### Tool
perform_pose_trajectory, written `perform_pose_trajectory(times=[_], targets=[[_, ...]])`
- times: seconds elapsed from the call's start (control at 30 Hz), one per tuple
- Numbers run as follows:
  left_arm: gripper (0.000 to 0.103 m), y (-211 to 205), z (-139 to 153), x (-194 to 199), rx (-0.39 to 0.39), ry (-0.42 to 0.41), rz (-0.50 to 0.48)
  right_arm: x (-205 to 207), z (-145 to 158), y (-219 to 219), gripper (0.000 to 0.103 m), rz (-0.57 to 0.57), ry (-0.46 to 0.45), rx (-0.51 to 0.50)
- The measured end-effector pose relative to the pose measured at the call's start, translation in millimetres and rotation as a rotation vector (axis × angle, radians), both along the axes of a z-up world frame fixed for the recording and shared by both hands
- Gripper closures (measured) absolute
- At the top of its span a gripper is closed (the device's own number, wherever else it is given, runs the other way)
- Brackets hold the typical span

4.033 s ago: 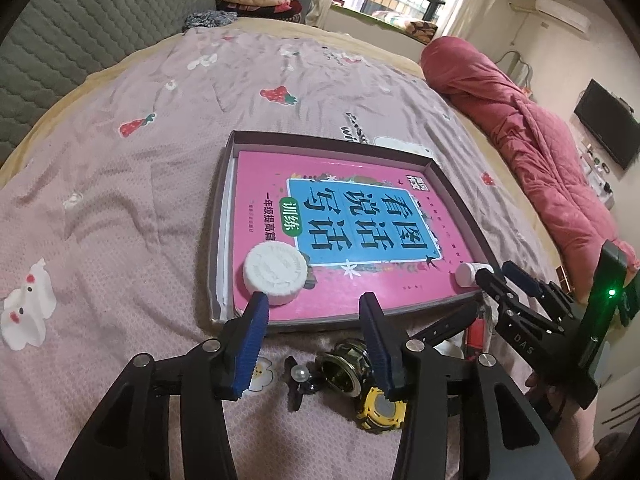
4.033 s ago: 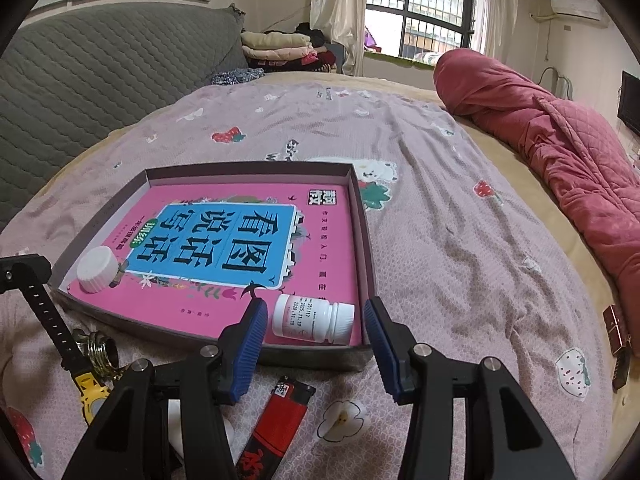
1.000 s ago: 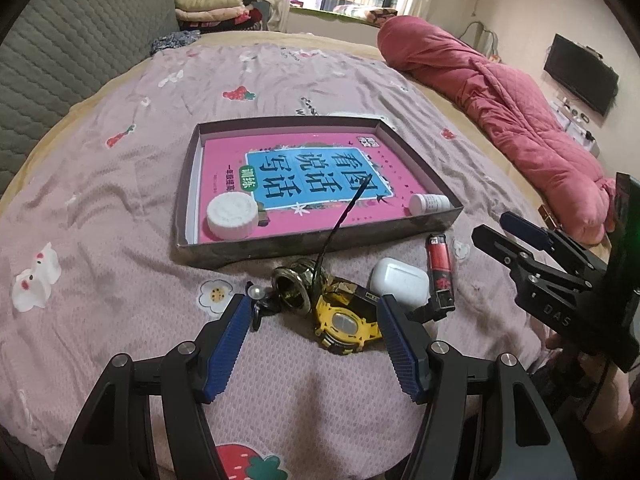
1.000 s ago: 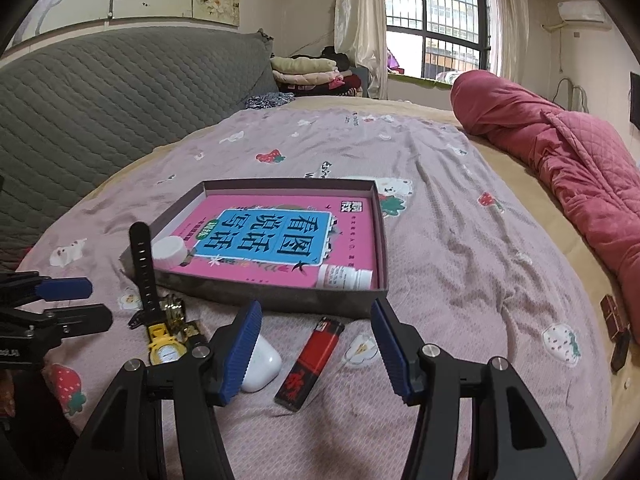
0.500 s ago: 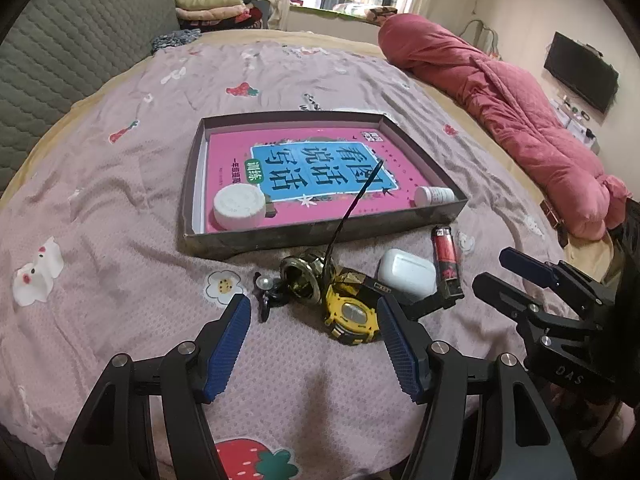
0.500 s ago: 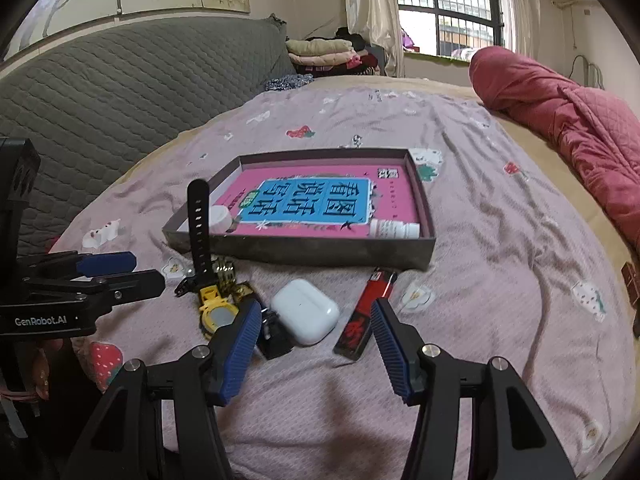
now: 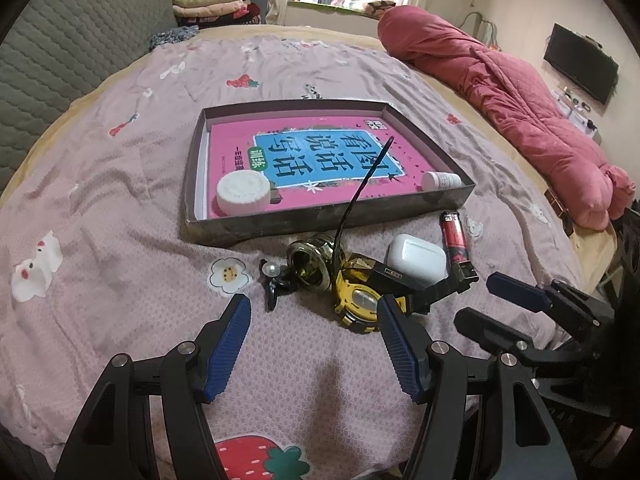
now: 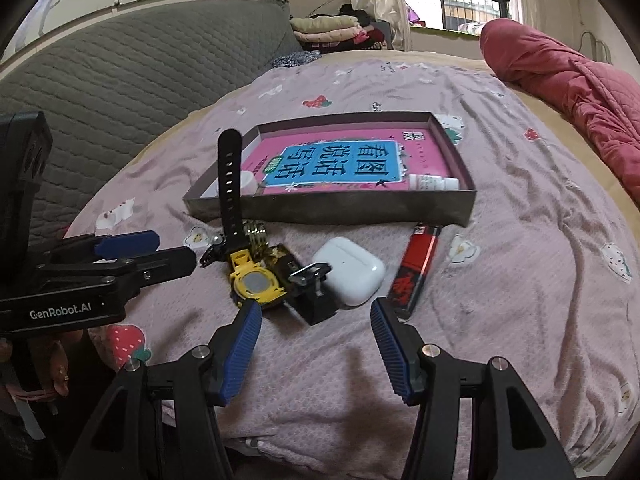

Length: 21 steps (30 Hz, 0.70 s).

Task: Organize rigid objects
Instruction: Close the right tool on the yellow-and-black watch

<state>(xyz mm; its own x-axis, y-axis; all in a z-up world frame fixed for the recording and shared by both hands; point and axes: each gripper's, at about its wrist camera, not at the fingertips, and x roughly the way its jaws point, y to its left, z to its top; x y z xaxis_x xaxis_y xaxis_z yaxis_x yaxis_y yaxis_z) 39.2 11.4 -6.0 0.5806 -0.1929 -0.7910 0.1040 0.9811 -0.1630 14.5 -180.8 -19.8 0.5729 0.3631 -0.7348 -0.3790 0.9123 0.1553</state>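
Both tongs now hang back from the shallow box [image 7: 332, 222], drawn well away from where they sat 4 seconds ago, when each hovered right at its front wall. The left gripper [image 7: 314, 344] has its jaws spread wide and empty, with the black hair clip [image 7: 274, 280] and the brass ring-shaped piece [image 7: 314, 260] just ahead of it and the yellow watch [image 7: 360, 300] ahead toward its right finger. The right gripper [image 8: 316, 348] is likewise spread and holding nothing; the white earbud case [image 8: 350, 270] lies straight ahead between its fingers, the watch is ahead on its left, and the red lighter [image 8: 416, 270] is ahead on its right.

Farther ahead of both tongs, the box already holds the pink book [image 7: 312, 160], the round white lid [image 7: 242, 192] at its near left and the small white bottle [image 7: 440, 180] at its near right.

The pullback appears to mean a fresh pick is being lined up: 3 things sit inside and 5 loose ones lie outside, all just short of the box's front wall. Over the last second the right gripper has swung so that the case is centred, so I judge that to be its next target.
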Motion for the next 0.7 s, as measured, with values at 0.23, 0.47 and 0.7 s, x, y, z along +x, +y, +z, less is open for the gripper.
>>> perform_pose_trajectory(times=[0.23, 0.47, 0.7], targets=[[0.036, 6, -4, 3, -0.024, 0.012, 0.012, 8, -7, 3, 0.046, -0.029, 0.037, 0.044], [0.036, 8, -7, 4, -0.031, 0.019, 0.012, 15, -12, 1, 0.047, -0.058, 0.062, 0.079], [0.036, 8, -10, 5, -0.036, 0.025, 0.01, 22, -13, 6, 0.057, -0.066, 0.055, 0.095]])
